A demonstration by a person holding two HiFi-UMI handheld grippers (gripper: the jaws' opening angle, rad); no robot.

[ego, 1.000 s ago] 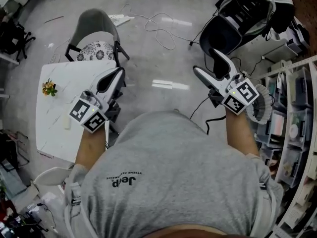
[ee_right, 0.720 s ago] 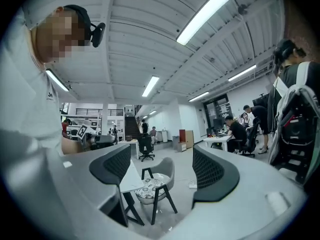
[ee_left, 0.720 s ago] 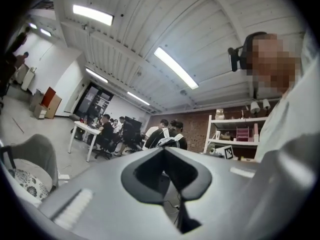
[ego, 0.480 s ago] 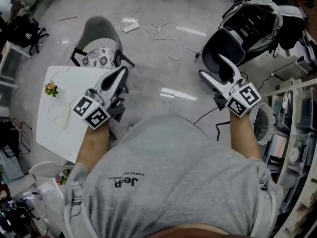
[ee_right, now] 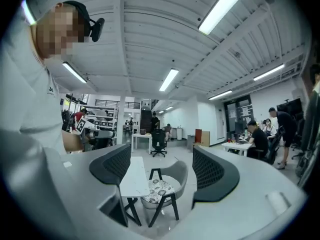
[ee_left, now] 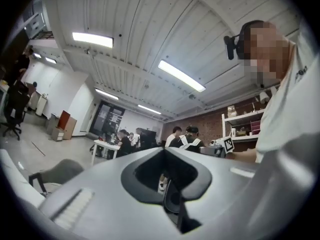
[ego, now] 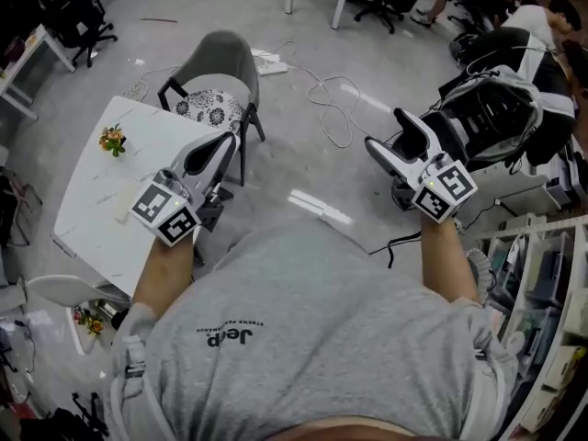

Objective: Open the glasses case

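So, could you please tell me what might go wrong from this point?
1. A white cable loops across the floor beside the chair; a step that way could snag it.
2. The left gripper has its jaws together, and only the right gripper is open, so a two-handed grasp is not ready yet.
3. The pale oblong thing on the table may be the case, but it is too small to tell. A reach could knock the flower sprig.

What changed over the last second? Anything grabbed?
The person's view turned: white table, grey chair and black chair slid clockwise in the head view. Nothing taken or let go. The left claw stays shut, the right claw open, both empty, held in front of the body.
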